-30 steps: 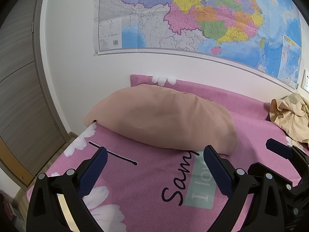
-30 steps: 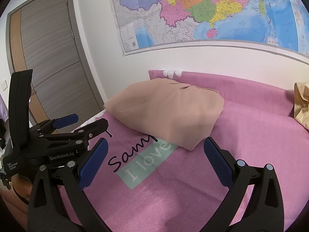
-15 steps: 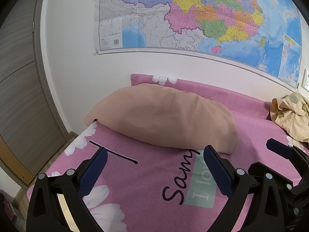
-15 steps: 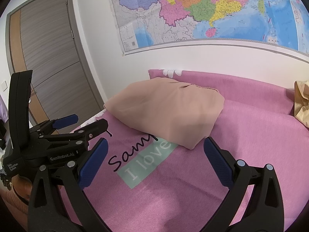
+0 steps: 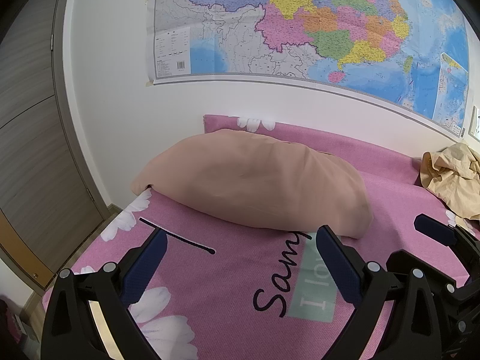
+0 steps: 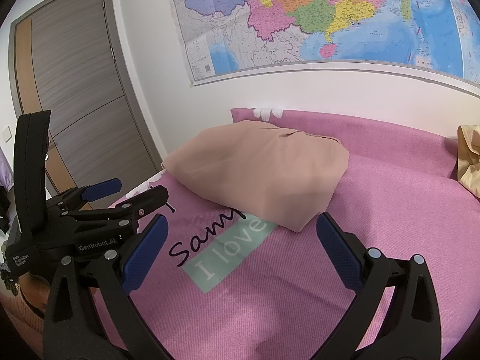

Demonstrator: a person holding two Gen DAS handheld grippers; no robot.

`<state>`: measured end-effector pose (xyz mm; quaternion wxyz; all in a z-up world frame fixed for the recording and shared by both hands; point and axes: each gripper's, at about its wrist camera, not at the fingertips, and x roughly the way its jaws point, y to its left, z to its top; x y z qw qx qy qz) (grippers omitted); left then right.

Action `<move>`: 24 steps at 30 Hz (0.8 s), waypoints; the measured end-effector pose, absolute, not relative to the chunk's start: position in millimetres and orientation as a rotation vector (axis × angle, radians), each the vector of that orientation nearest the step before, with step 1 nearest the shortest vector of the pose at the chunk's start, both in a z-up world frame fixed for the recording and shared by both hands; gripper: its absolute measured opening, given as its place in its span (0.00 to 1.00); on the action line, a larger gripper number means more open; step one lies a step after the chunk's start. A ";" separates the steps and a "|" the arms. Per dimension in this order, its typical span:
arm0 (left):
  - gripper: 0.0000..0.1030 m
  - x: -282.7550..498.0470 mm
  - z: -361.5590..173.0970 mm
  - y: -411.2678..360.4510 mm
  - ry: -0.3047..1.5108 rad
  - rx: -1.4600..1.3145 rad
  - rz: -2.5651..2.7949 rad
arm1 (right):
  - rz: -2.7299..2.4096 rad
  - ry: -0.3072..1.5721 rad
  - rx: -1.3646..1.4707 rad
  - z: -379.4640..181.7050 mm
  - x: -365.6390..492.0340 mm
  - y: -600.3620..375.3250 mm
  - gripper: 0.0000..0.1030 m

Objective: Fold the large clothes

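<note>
We're looking across a bed (image 5: 228, 285) dressed in a pink cover printed with white daisies and black script, and it's running right up to a white wall. A big coloured map (image 5: 300, 24) is hanging on that wall, and a grey wood-grain door (image 6: 75, 75) is standing off to the left.

The folded peach garment (image 5: 255, 186) is lying on the bed near the wall, its long axis running left to right in the left wrist view, with the rounded fold facing the cameras. In the right wrist view its near corner (image 6: 297, 225) is pointing toward the tool, just overlapping the mint "I love" patch (image 6: 231, 255). A crumpled tan garment (image 5: 450, 180) is sitting well apart, at the far right by the wall.

The left tool (image 5: 240, 246) is hovering low over the cover, jaws spread wide and gripping nothing, short of the peach bundle. The right tool (image 6: 240, 234) is hovering alongside it, jaws also spread and empty, aimed at the bundle's near corner. The two are sitting side by side, each showing in the other's camera.
</note>
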<state>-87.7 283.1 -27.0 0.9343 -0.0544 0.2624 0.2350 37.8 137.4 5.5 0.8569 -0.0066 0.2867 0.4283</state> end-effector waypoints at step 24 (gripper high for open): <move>0.93 -88.1 -26.6 283.2 0.535 -0.110 0.484 | 0.895 0.601 -0.012 5.5 36.1 137.8 0.95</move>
